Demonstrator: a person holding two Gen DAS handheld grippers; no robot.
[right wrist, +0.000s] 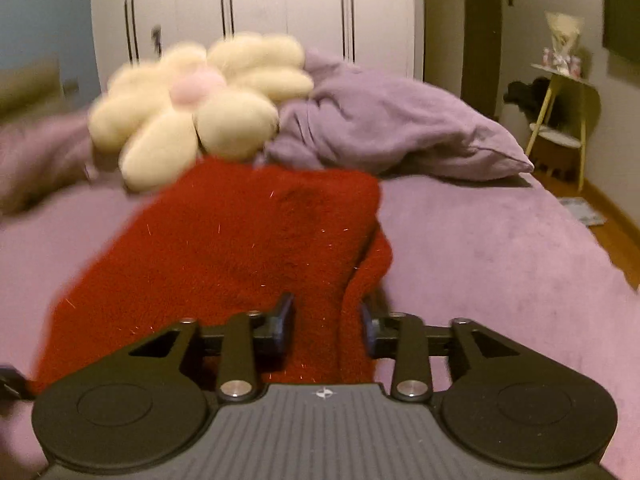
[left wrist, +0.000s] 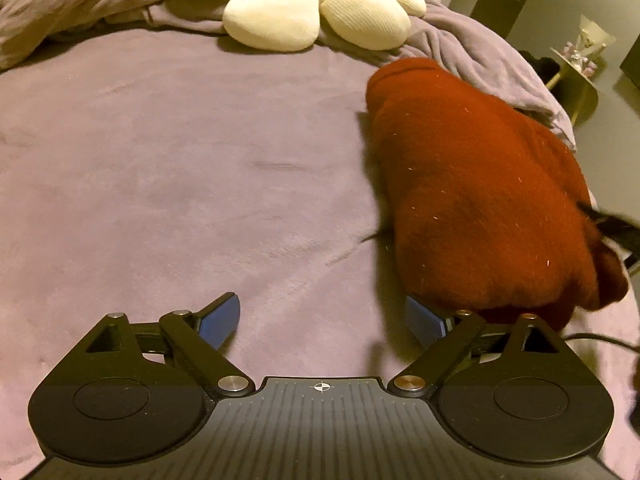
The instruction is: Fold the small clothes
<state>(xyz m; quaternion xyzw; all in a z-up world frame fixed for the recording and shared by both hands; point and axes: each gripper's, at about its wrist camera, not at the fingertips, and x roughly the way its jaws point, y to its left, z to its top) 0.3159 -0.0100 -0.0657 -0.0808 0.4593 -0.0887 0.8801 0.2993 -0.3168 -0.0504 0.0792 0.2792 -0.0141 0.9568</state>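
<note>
Left wrist view: the left gripper [left wrist: 322, 320] hangs released, fingers wide apart over the purple bedspread [left wrist: 160, 160], the red sweater [left wrist: 472, 200] at the right of the frame.
In the right wrist view, the right gripper [right wrist: 326, 328] grasps a bunched fold of that sweater [right wrist: 240, 240] at lower centre; a flower cushion [right wrist: 192, 108] sits upper left.

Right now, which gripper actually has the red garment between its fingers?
The right gripper: red garment sits bunched between its fingers. The left gripper is open over bare purple bedspread, garment beside it.
</note>
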